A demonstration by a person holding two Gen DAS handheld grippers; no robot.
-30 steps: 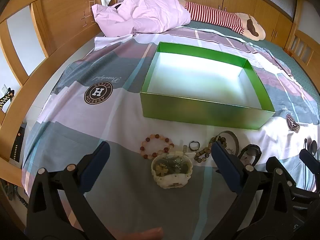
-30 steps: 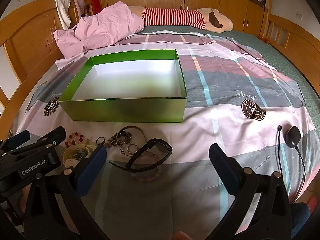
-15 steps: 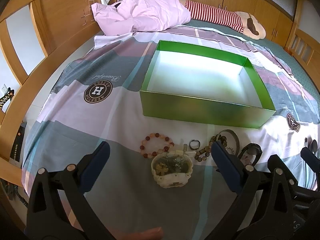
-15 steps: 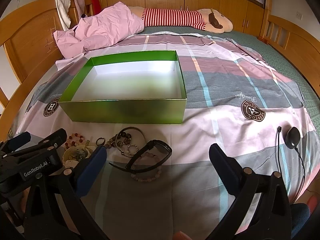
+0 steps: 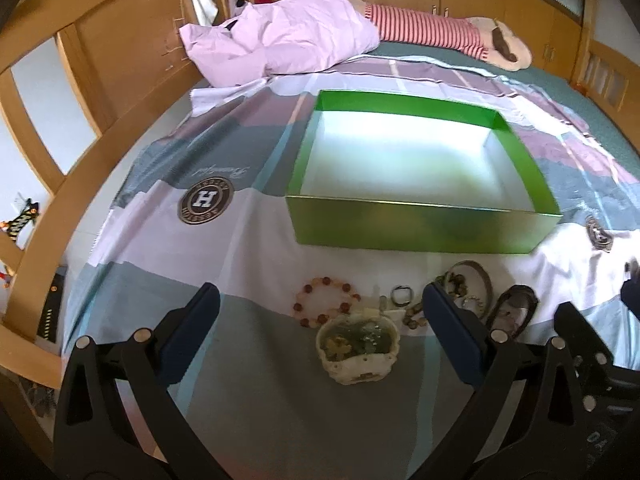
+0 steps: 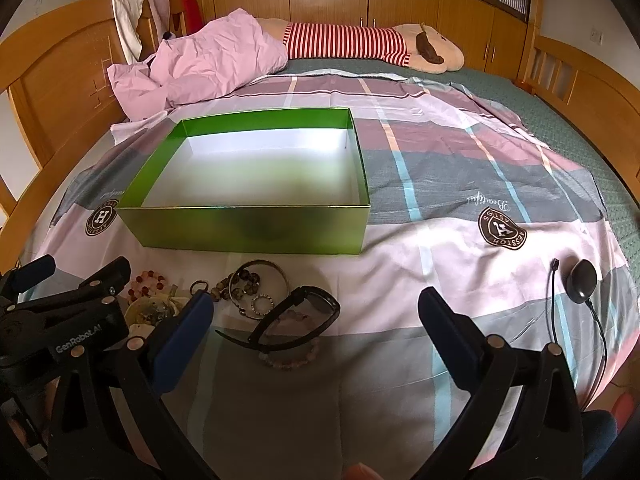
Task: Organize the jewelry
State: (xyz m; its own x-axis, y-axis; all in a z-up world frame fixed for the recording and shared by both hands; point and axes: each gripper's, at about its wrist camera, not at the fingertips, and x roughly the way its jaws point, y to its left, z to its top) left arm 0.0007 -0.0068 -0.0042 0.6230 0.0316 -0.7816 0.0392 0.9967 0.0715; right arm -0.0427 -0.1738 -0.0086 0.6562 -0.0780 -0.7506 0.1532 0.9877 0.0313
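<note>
My left tool (image 5: 320, 312) is spread wide over the bed, holding nothing, and the right tool (image 6: 316, 312) is just as wide and empty. Between my left fingers sits a small cream basket (image 5: 357, 354) full of trinkets, with a red bead bracelet (image 5: 326, 301) touching its far side and a little ring (image 5: 401, 295) just beside that. Ahead of the right one: black sunglasses (image 6: 298, 318) lying over a pale bead bracelet (image 6: 292, 360), bangles (image 6: 260, 280) behind. Further out, the green box (image 6: 256, 228) sits open on the bedsheet (image 6: 440, 264).
</note>
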